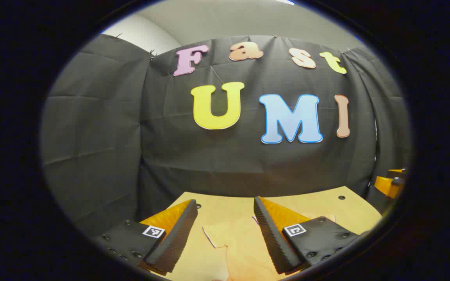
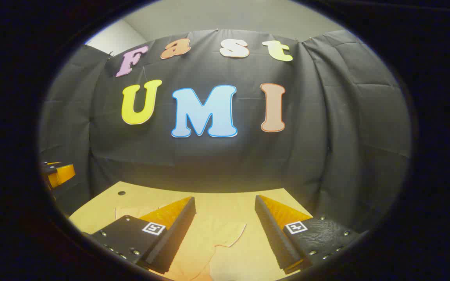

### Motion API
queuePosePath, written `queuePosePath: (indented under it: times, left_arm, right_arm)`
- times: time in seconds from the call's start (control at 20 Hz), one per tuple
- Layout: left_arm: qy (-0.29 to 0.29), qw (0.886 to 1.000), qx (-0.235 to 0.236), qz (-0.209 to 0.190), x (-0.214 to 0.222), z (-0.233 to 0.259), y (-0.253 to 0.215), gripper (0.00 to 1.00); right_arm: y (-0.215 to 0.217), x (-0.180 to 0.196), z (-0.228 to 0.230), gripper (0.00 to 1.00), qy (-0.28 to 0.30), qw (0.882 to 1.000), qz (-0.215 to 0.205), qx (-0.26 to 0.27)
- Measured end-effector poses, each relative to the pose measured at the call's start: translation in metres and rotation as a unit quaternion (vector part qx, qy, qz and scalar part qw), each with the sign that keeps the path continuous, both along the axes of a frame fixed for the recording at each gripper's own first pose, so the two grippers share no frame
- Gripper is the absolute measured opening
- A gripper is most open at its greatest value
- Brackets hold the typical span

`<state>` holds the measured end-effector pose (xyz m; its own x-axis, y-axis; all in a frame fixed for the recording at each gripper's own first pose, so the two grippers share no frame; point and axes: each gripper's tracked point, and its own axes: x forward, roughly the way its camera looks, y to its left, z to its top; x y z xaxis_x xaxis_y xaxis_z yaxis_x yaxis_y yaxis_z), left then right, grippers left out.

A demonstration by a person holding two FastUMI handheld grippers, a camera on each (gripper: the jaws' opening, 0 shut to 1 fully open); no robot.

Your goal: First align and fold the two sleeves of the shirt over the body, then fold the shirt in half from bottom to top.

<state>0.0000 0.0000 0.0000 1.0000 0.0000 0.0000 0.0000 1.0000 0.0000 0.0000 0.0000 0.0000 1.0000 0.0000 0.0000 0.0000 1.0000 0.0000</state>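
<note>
Clearly, with each hand-held gripper [image 1: 225, 222] [image 2: 225, 218] wide open and empty, the shirt [image 1: 244, 253] sleeve [image 2: 225, 234] at lower centre should be pinched near its edge.

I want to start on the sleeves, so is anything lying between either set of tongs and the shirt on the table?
Nothing visible. The left tongs and the right tongs are open above the table, and the pale shirt lies right below and between their fingers.

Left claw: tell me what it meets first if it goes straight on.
Probably the black cloth wall: the open left claw points level above the table and shirt. Depth is unclear.
</note>
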Motion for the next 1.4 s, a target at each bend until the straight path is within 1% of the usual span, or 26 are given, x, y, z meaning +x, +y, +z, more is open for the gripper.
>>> queuePosePath:
  times: [0.15,0.3,0.35,0.4,0.6,0.85,1.15,1.4]
  left_arm:
    - [0.003,1.0,0.0,0.001,0.002,-0.001,0.001,0.95]
    - [0.002,1.0,0.001,0.002,0.002,-0.001,0.002,0.94]
    - [0.002,1.0,0.002,0.003,0.002,0.0,0.002,0.95]
    - [0.002,1.0,0.004,0.004,0.002,-0.001,0.001,0.94]
    - [0.001,1.0,0.011,0.01,0.003,-0.001,0.002,0.93]
    - [0.003,1.0,0.012,0.017,0.002,-0.003,0.002,0.94]
    - [0.001,1.0,0.017,0.021,0.003,-0.005,0.004,0.94]
    - [0.007,1.0,0.016,0.026,0.005,-0.012,0.008,0.94]
  right_arm:
    - [0.001,0.003,-0.001,0.96,0.002,1.0,0.004,-0.002]
    - [0.003,0.007,-0.006,0.96,0.009,1.0,0.01,-0.004]
    - [0.004,0.009,-0.007,0.96,0.012,1.0,0.013,-0.004]
    - [0.005,0.011,-0.01,0.96,0.016,1.0,0.014,-0.003]
    - [0.007,0.017,-0.023,0.96,0.033,0.999,0.018,0.008]
    - [0.01,0.031,-0.04,0.96,0.057,0.998,0.023,0.006]
    - [0.003,0.07,-0.077,0.96,0.109,0.994,0.022,0.01]
    - [-0.011,0.114,-0.12,0.96,0.171,0.985,0.01,0.017]
